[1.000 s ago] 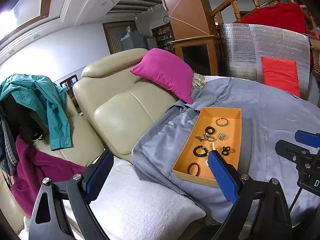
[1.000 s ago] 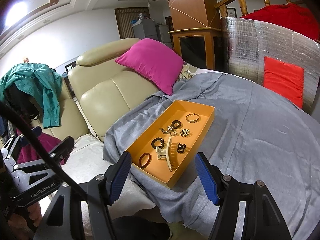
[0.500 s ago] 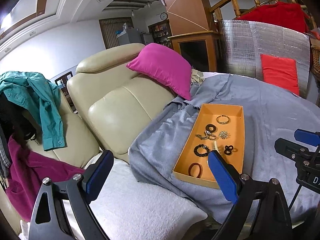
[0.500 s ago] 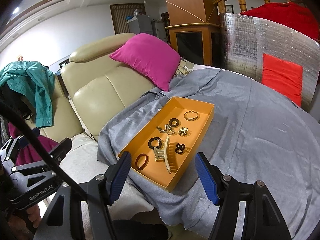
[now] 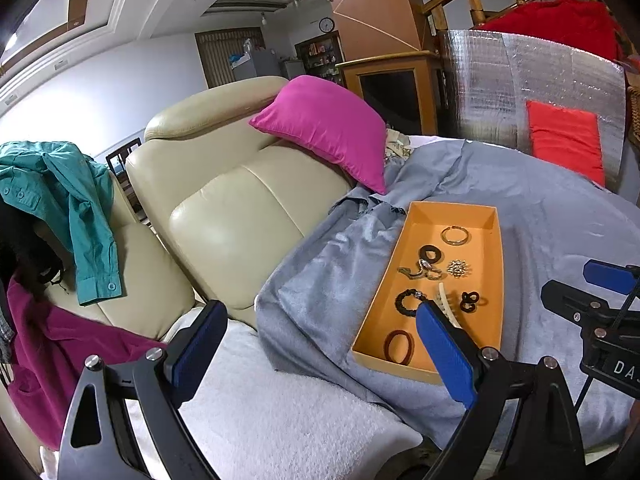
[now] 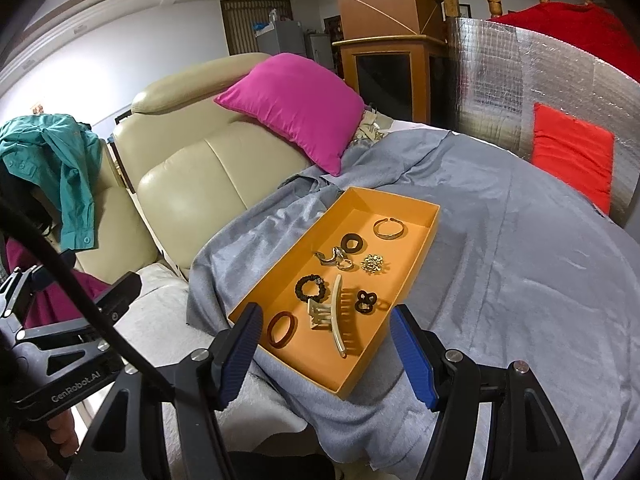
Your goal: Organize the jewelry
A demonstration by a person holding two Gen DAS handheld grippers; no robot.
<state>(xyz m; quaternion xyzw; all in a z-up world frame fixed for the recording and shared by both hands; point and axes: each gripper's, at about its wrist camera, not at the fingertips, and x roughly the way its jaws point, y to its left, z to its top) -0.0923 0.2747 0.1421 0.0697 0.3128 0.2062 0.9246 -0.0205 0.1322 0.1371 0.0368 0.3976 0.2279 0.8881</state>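
Note:
An orange tray [image 6: 416, 264] lies on a grey cloth and holds several pieces: a gold bangle [image 6: 388, 228], a cream hair claw [image 6: 335, 320], a red-brown ring band [image 6: 281, 329], black hair ties and a gold brooch [image 6: 373, 264]. The tray also shows in the left wrist view [image 5: 412, 224]. My right gripper [image 6: 326, 348] is open and empty, just short of the tray's near end. My left gripper [image 5: 320, 344] is open and empty, left of the tray over the white towel.
A grey cloth [image 6: 520, 264] covers the table. A cream leather sofa [image 5: 240, 208] with a pink cushion [image 5: 328, 128] stands to the left. A teal shirt [image 5: 76, 208] hangs at far left. A silver foil panel [image 6: 520, 80] with a red pad stands behind.
Both grippers have moved forward toward the tray, which now looks larger and nearer. Both stay open and empty.

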